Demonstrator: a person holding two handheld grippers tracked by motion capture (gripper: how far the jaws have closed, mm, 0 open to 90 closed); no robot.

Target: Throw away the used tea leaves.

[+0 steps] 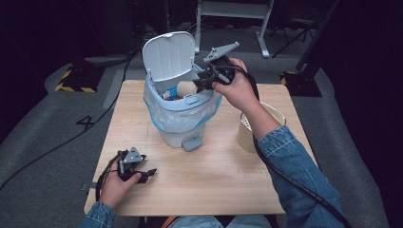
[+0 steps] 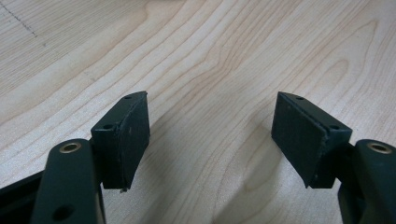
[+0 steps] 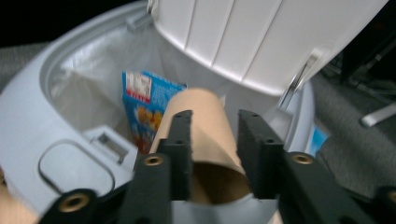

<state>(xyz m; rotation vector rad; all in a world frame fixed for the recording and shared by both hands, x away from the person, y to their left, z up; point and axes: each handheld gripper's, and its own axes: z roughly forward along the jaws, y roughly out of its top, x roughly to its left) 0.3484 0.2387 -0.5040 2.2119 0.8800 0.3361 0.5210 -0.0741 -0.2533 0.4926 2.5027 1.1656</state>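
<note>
In the high view, a pale grey plastic pedal bin [image 1: 183, 111] with its lid raised and a clear blue-tinted liner stands at the middle of the light wooden worktop [image 1: 214, 175]. The right hand-held gripper [image 1: 205, 80] hangs over the bin's open mouth, holding a brown cardboard tube [image 1: 184, 89] above the rim. The left hand-held gripper [image 1: 148, 174] rests low near the worktop's near left corner, well apart from the bin. A cream round tub [image 1: 247, 130] stands just right of the bin. In the left gripper view, the jaws stand wide apart over bare wood, nothing between them. In the right gripper view, the jaws clamp the tube's [image 3: 201, 116] wall from either side; a blue printed packet [image 3: 144, 109] lies inside the bin.
</note>
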